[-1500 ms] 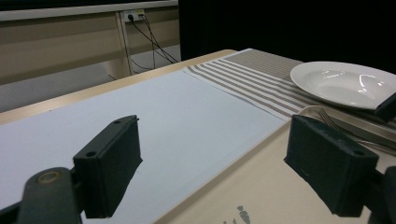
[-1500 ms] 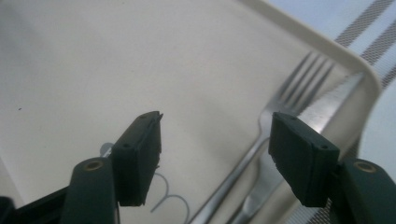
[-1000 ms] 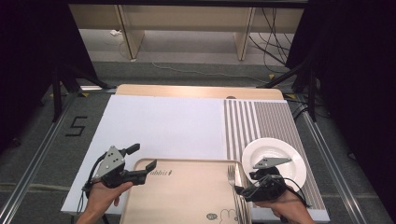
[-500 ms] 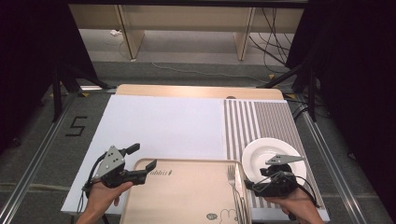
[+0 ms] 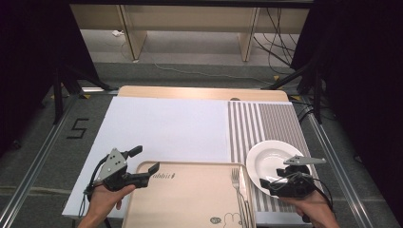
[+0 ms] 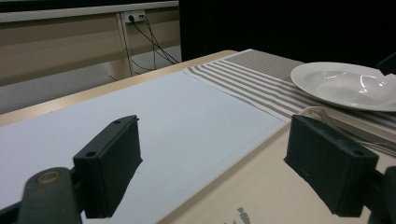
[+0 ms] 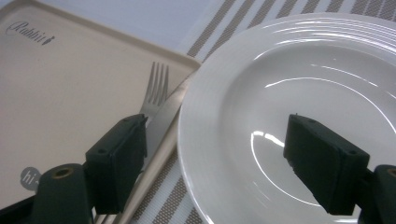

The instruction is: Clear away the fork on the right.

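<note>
Plate [image 7: 289, 107]: white, round, glossy, ribbed rim

The tray [image 7: 70, 84] has "Rabbit" in cursive at its corner, plus a round badge starting "hi". On the floor [image 5: 57, 156] left of the desk, there's a taped "5".

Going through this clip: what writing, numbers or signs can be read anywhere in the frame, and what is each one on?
"Rabbit": script print on the beige tray, near its far corner in the right gripper view.
"hi": white letters in a grey roundel on the tray, partly hidden behind the right gripper.
"5": black mark on the grey floor left of the table.
A small rabbit figure printed at the tray's near edge in the high view; any lettering beside it is too small to read.
</note>
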Tool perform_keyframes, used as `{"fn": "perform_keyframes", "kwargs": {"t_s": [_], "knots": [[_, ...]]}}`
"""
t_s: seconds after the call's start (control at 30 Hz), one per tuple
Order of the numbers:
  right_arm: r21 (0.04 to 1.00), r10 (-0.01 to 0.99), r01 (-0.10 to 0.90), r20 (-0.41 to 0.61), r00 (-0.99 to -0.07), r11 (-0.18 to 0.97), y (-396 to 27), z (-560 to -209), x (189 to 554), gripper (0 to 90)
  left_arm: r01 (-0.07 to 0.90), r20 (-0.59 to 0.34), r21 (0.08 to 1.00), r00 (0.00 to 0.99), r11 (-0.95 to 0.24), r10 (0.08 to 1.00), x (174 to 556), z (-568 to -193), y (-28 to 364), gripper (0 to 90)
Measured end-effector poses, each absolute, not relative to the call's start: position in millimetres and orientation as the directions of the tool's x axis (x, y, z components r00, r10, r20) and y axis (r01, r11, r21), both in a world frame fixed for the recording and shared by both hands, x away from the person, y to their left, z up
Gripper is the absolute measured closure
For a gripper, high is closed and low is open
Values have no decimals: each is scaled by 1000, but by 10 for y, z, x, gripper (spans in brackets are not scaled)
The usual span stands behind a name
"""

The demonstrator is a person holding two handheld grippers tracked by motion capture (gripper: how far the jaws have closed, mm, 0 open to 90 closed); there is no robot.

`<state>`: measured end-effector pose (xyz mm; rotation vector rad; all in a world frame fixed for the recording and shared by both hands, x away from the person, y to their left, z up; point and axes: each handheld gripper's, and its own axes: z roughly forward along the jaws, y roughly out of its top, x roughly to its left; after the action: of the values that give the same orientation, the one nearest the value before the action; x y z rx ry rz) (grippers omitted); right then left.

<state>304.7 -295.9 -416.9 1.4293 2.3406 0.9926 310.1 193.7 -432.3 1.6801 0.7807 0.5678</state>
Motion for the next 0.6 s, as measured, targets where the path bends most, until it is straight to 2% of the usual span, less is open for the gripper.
{"fn": "perform_keyframes", "kwargs": {"t_s": [0.17, 0.23, 0.37, 0.4, 0.6], "knots": [[641, 875, 728, 181, -450, 242, -3059, -4165, 3038, 225, 206, -35, 969, 660, -135, 751, 3110, -4327, 1939, 172], [658, 870, 709, 164, -466, 256, -3112, -4180, 3060, 224, 207, -36, 969, 659, -134, 751, 3110, -4325, 1940, 172], [645, 888, 730, 171, -428, 227, -3171, -4187, 3050, 224, 207, -37, 969, 659, -134, 751, 3114, -4327, 1939, 172], [661, 879, 712, 165, -446, 237, -3192, -4198, 3066, 224, 207, -36, 969, 659, -135, 751, 3113, -4326, 1937, 172], [655, 903, 735, 193, -384, 173, -3270, -4200, 3050, 224, 207, -40, 969, 660, -131, 750, 3111, -4328, 1943, 172]]}}
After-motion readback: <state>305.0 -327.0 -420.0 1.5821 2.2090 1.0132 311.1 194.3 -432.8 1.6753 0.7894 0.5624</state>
